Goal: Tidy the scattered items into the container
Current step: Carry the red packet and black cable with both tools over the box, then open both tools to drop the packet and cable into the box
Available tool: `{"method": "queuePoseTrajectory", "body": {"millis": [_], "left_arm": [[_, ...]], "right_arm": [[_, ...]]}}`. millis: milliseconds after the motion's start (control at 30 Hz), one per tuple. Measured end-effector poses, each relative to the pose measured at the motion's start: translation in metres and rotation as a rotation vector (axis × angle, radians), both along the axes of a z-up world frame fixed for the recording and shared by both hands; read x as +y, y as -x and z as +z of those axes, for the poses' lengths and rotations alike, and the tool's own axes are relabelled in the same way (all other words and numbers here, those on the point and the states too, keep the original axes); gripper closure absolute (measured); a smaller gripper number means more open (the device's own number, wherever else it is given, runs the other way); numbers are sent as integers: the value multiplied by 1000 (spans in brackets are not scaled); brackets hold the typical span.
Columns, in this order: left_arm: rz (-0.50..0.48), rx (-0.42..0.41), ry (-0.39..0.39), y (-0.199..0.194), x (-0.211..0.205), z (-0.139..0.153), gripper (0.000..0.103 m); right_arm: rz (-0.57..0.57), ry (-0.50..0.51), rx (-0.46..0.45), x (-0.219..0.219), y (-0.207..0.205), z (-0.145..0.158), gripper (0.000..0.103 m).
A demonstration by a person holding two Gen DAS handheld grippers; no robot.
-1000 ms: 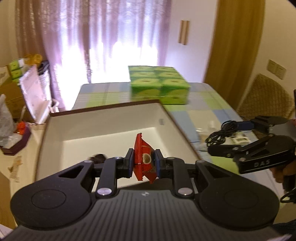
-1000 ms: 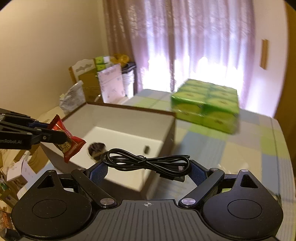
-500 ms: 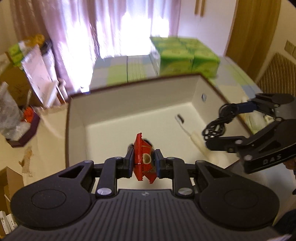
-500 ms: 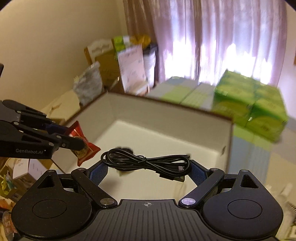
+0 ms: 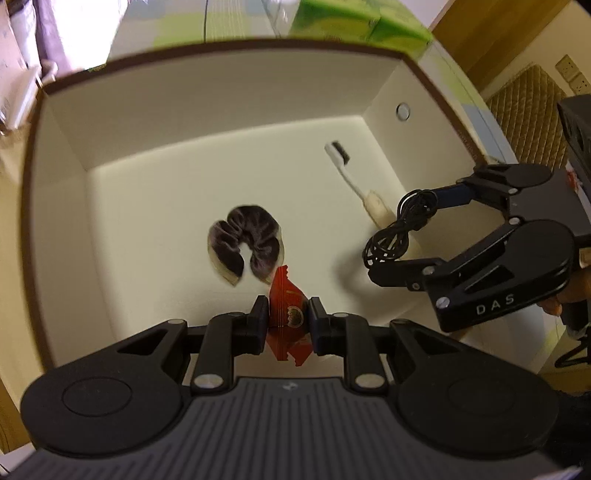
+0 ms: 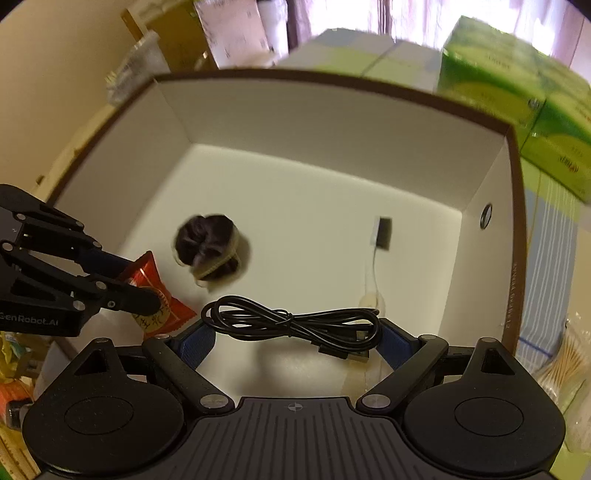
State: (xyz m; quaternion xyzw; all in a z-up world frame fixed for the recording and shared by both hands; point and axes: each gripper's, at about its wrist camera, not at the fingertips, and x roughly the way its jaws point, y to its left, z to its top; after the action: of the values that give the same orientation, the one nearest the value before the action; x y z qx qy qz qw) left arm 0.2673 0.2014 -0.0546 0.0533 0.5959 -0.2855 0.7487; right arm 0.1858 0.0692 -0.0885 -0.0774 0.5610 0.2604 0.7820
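Observation:
A white box with a brown rim fills both views. On its floor lie a dark scrunchie and a white toothbrush. My left gripper is shut on a red snack packet, held above the box floor near the front wall. My right gripper is shut on a coiled black cable, hanging over the box's right side beside the toothbrush handle.
Green tissue packs stand on the checked tablecloth behind the box. A bag of cotton swabs lies right of the box. Cardboard boxes and bags crowd the far left. A woven chair back is at right.
Both grippers have tilted downward and moved in over the box, so its floor with the scrunchie and toothbrush now shows fully. The packet and cable stay gripped.

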Motion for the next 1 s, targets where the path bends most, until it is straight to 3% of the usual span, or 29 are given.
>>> {"method": "queuePoseTrajectory", "body": {"millis": [300,400,433,533,633,733,1000], "left_arm": [[-47,58,-37,-6,-11,-16,78],[-59,33,-70,-3,-12,-15,64],[-59,27,-78,-3,-12,-15,61],[-56,11,-90,-2,-10,-12,52],[-53,3,-96,-2,-9,-10,50],[-45,-14,-103,-2,-9,-8,39],[-34,-53,-122,5,-10,3,33]], "right_arm": [[42,52,84,11,1,-13,9],[51,60,91,12,1,-14,8],[53,59,91,12,1,-14,0],[61,51,75,12,2,-9,0],[61,50,68,12,3,-5,0],[67,49,57,11,6,1,0],[60,48,0,14,17,16,0]]}}
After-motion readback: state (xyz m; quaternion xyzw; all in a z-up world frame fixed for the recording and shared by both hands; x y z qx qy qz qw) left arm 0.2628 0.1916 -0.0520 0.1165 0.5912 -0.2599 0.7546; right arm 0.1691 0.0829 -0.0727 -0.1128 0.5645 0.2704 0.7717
